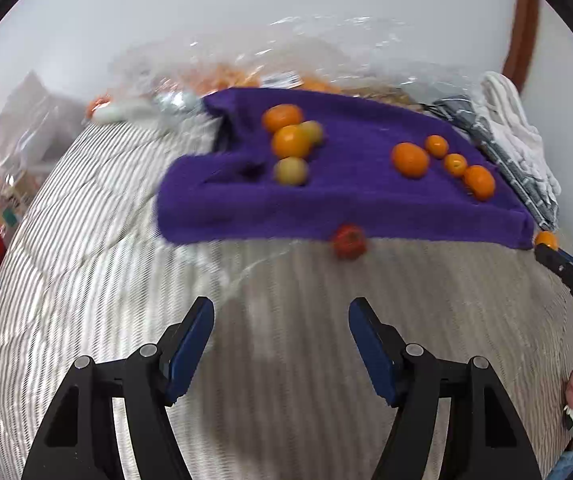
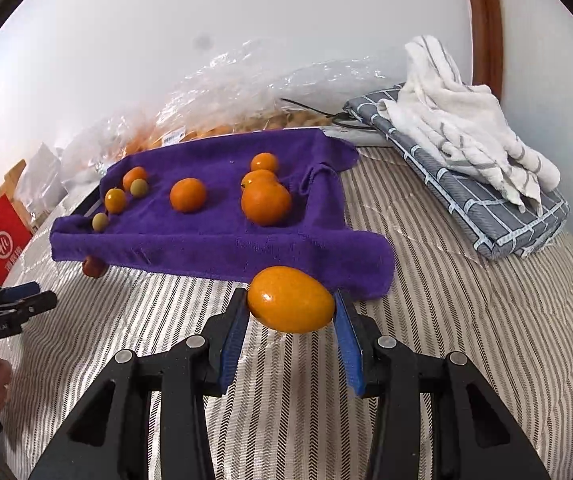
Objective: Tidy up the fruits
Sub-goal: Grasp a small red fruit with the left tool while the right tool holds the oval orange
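The right tool (image 2: 291, 312) grips an orange fruit (image 2: 290, 299) between its blue pads, which press on both of its sides. The fruit hangs just above the striped bed cover (image 2: 446, 320), right at the near edge of the purple towel (image 2: 214, 240).

The left tool (image 1: 281, 344) is empty, its jaws standing apart over bare bed cover with nothing between them. It sits near the towel's near edge, well short of the fruits.

On the towel the fruits lie in two loose groups. In the right wrist view, several larger orange ones (image 2: 265, 202) sit toward the right, and smaller orange and greenish ones (image 2: 115, 200) sit toward the far left. A red fruit (image 1: 349, 241) lies off the towel, touching its near edge.

The step in hand looks like carrying the held fruit onto the towel to join its kind, most likely the orange group on the right. To do it well, lift the fruit clear of the towel's raised, folded edge before moving in, so the cloth is not dragged and the others do not roll. Set it down in a flat, bare patch beside the group, not on top of it. Release slowly, since round fruit on soft cloth rolls easily. The left tool could then take the red fruit.
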Motion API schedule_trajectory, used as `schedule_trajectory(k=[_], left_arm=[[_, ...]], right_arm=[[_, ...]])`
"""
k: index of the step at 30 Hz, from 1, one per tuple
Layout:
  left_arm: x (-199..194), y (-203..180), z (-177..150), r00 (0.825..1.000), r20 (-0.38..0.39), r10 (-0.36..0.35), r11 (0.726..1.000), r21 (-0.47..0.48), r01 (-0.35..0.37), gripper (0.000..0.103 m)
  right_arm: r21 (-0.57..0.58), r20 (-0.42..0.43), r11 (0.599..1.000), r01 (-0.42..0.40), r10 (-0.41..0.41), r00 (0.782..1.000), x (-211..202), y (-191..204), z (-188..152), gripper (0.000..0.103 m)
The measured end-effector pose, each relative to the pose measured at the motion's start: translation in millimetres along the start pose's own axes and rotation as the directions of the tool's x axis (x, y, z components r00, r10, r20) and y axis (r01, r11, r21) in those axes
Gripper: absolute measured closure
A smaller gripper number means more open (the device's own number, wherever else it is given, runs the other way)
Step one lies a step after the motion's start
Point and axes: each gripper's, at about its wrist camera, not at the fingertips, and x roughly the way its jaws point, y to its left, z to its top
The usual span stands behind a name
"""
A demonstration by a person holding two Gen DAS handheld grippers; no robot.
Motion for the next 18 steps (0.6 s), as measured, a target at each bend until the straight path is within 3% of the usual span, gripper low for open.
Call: schedule_trajectory(k=[6, 10, 14, 16, 18], left_arm=[[9, -28, 15, 1.000, 0.007, -0.005, 0.998, 0.060, 0.005, 0.036], [24, -35, 29, 1.000, -0.015, -0.005, 0.999, 0.046, 0.006, 0.038], [38, -29, 33, 0.999, -0.043, 0.002, 1.000, -0.011, -0.003, 0.058], [39, -26, 32, 1.000, -0.018, -0.013, 1.000, -0.026, 0.012, 0.061], [39, -26, 30, 0.999, 0.012, -0.037, 0.999, -0.011, 0.037, 0.071]], right_arm=[[0.031, 0.001, 0.999, -0.039, 0.039, 0.999, 0, -3, -5, 0.060], [0.035, 0.000, 0.998, -0.057, 0.057, 0.998, 2, -2, -4, 0.060], [0.081, -0.007, 0.996, -0.045, 0.045, 0.999, 3, -10, -4, 0.060], [0.105, -0.003, 0.993, -0.049, 0.050, 0.999, 4, -14, -4, 0.060], [0.107, -0.016, 0.993, -0.045, 0.047, 0.999, 6, -15, -4, 0.060]])
